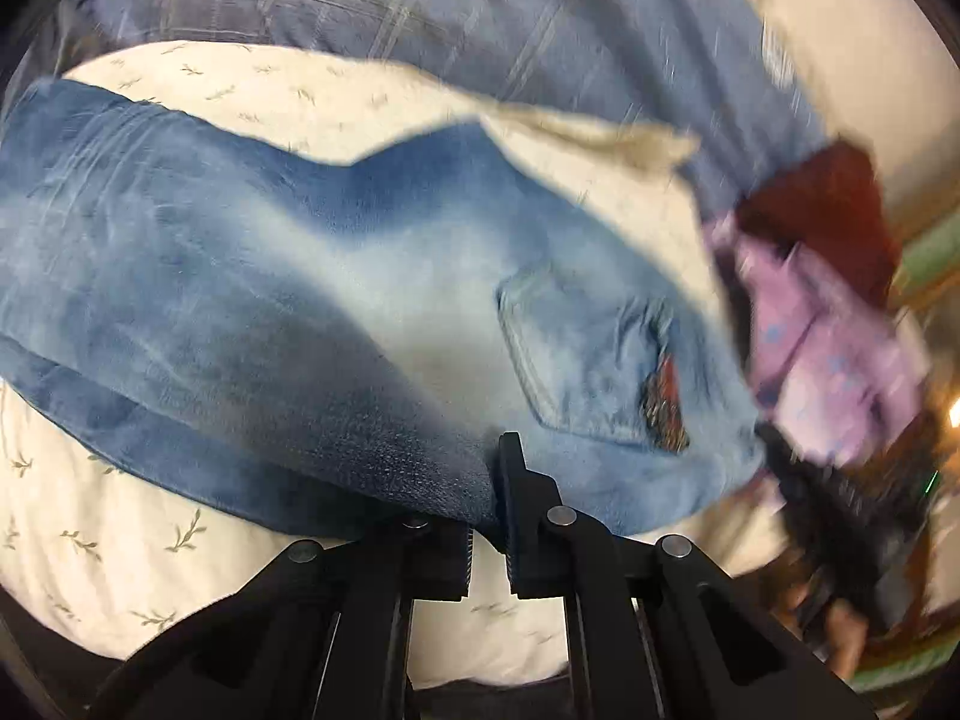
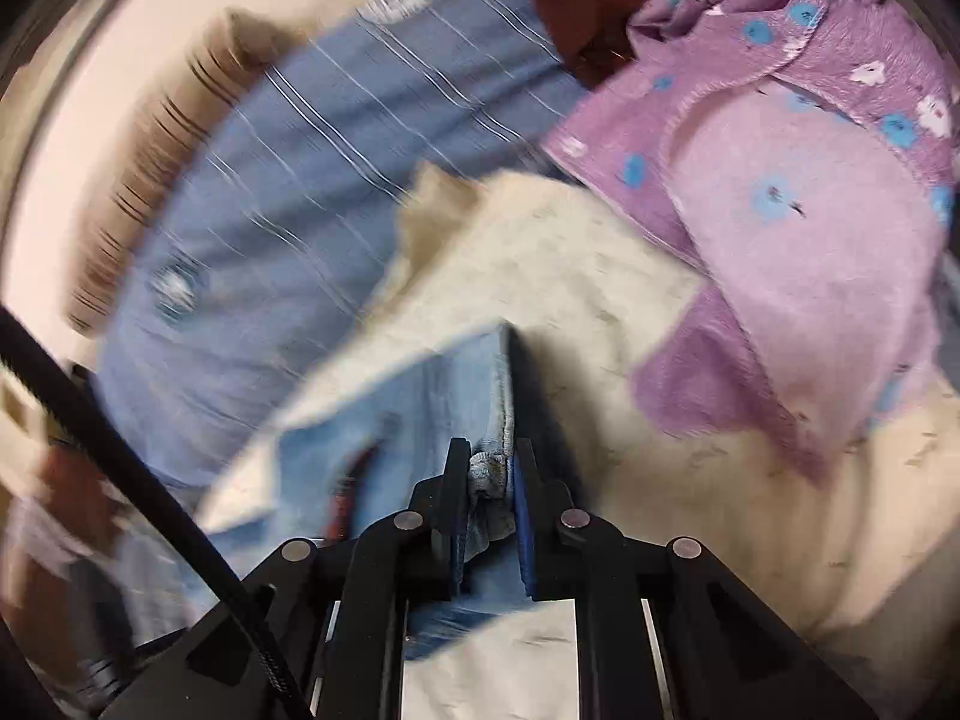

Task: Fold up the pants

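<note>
The left gripper (image 1: 487, 516) has its fingers pinched on the edge of the jeans (image 1: 300, 276); the right finger (image 1: 513, 480) lies over the denim while the other is under the cloth. The faded blue jeans spread ahead and to the left of those fingers across a white sheet printed with small leaf sprigs (image 1: 120, 546). A back pocket (image 1: 576, 354) sits just ahead and to the right of the fingertips, with a red and dark patch at its right edge. Further right, blurred, lies a purple garment (image 1: 822, 348), and beyond the jeans a blue striped cloth (image 1: 480, 6) fills the far side.

The right gripper (image 2: 491, 480) has its fingers closed on a bunched fold of the jeans (image 2: 384, 420), the light denim squeezed between the two pads and running ahead and to the left. To the right of these fingers lies the white sheet (image 2: 690, 510), with the purple garment with blue dots (image 2: 798, 192) ahead to the right. Ahead to the left is the blue striped cloth (image 2: 312, 180). Both views are blurred.
</note>
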`<state>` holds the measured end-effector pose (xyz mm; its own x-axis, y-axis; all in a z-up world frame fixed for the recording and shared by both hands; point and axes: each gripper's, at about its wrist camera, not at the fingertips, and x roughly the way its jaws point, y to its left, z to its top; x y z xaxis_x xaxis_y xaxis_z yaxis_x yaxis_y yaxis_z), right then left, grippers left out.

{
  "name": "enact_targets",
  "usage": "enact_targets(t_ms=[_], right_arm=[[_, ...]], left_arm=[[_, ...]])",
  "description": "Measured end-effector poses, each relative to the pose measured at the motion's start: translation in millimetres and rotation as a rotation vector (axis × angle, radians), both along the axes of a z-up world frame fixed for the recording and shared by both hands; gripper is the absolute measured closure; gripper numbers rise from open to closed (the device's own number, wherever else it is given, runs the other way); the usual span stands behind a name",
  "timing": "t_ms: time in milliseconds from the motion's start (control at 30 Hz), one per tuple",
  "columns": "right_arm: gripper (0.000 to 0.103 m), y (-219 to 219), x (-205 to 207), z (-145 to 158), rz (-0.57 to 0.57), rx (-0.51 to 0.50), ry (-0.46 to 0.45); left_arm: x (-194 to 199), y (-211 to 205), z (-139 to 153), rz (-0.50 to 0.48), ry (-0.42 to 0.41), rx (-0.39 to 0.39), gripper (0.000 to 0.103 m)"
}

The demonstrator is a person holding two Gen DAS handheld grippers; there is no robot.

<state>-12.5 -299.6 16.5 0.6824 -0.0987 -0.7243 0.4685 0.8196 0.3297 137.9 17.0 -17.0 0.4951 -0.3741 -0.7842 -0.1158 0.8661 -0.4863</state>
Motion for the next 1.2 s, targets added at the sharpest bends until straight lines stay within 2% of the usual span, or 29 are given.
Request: enact_targets(t_ms=[33, 67, 133, 167, 200, 233, 267, 300, 367, 400, 467, 500, 567, 633, 733, 833, 933, 967, 1067, 1133, 1167, 1200], right_arm=[[0.090, 3, 8, -10, -0.015, -0.024, 0.073], [0.089, 4, 14, -18, -0.020, -0.035, 0.121], [0.081, 12, 28, -27, -0.013, -0.099, 0.213], [0.081, 15, 30, -28, -0.018, -0.132, 0.227], [0.072, 18, 31, -26, -0.031, -0.170, 0.231], [0.055, 21, 28, -21, -0.042, -0.199, 0.205], [0.047, 23, 26, -15, -0.046, -0.209, 0.179], [0.044, 27, 18, -6, -0.047, -0.226, 0.115], [0.043, 38, 4, 12, -0.027, -0.269, -0.002], [0.040, 47, -2, 20, -0.007, -0.292, -0.046], [0.040, 65, -6, 28, 0.087, -0.254, -0.113], [0.040, 81, -3, 27, 0.185, -0.195, -0.139], [0.040, 109, 9, 21, 0.304, -0.142, -0.129], [0.040, 150, 31, 9, 0.469, -0.093, -0.085], [0.040, 206, 55, -6, 0.648, -0.097, -0.010], [0.040, 268, 80, -23, 0.832, -0.123, 0.052], [0.041, 315, 97, -45, 0.946, -0.164, 0.106], [0.041, 327, 98, -51, 0.979, -0.179, 0.116], [0.043, 368, 107, -76, 1.090, -0.235, 0.162], [0.045, 392, 119, -99, 1.123, -0.303, 0.233], [0.045, 396, 118, -105, 1.117, -0.329, 0.251], [0.050, 400, 121, -113, 1.109, -0.351, 0.276]], left_arm=[[5, -5, -12, -0.004, 0.024, 0.044, 0.095], [9, -7, -24, -0.005, 0.056, 0.054, 0.094], [9, -2, -36, 0.017, 0.072, -0.016, 0.093], [7, 1, -35, 0.023, 0.057, -0.035, 0.085], [1, 3, -29, 0.016, 0.036, -0.034, 0.078], [-3, 7, -24, 0.005, 0.016, -0.024, 0.067], [-11, 11, -15, -0.009, -0.023, -0.008, 0.061], [-18, 19, -7, -0.022, -0.055, -0.002, 0.059], [-32, 37, 3, -0.033, -0.090, -0.035, 0.047], [-38, 57, 7, 0.001, -0.104, -0.059, 0.046], [-51, 91, 8, 0.094, -0.110, -0.059, 0.044], [-53, 113, 8, 0.161, -0.102, -0.043, 0.044], [-54, 142, 5, 0.247, -0.069, -0.004, 0.044], [-53, 175, 0, 0.333, -0.046, -0.018, 0.044], [-40, 212, -10, 0.414, 0.016, -0.078, 0.043], [-24, 246, -16, 0.470, 0.054, -0.032, 0.043], [-16, 269, -33, 0.501, 0.052, -0.064, 0.043], [-16, 272, -42, 0.506, 0.071, -0.083, 0.046], [-6, 283, -59, 0.507, 0.091, -0.189, 0.047], [-1, 289, -63, 0.521, 0.076, -0.230, 0.048], [2, 291, -64, 0.522, 0.070, -0.235, 0.058], [4, 291, -64, 0.519, 0.061, -0.241, 0.067]])
